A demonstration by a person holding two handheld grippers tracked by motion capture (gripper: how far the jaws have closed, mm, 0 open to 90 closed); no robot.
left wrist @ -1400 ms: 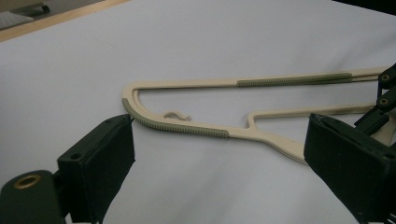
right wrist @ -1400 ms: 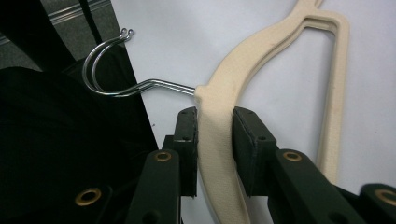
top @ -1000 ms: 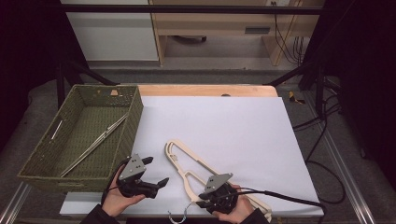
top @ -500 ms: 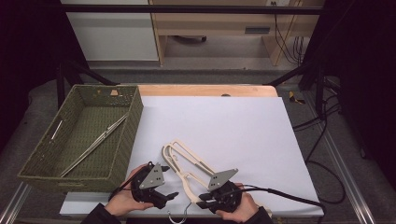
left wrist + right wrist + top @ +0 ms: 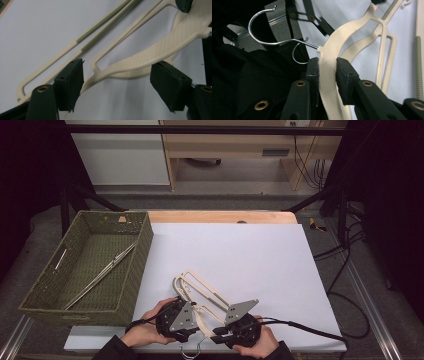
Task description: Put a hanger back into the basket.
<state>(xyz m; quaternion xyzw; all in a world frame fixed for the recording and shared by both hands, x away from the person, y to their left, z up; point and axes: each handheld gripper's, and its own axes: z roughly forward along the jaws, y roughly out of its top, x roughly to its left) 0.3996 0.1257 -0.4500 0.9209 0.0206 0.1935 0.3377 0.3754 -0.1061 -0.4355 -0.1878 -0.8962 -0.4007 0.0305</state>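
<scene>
So the cream hanger (image 5: pixel 200 292) sat at the bottom middle of the high view, on the white sheet of the tabletop (image 5: pixel 260 255). The right gripper (image 5: pixel 327 70) was clamped on the hanger's textured arm, just past the metal hook (image 5: pixel 272 32). The left gripper (image 5: pixel 117 82) had its jaws wide on either side of the other arm, just been closing in, pads not touching yet. A green basket (image 5: pixel 35 297) sat off at the left.

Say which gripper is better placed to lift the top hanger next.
Right, probably: the right gripper is already clamped on the top hanger near its hook, while the left gripper only straddles an arm, jaws just closing.
</scene>
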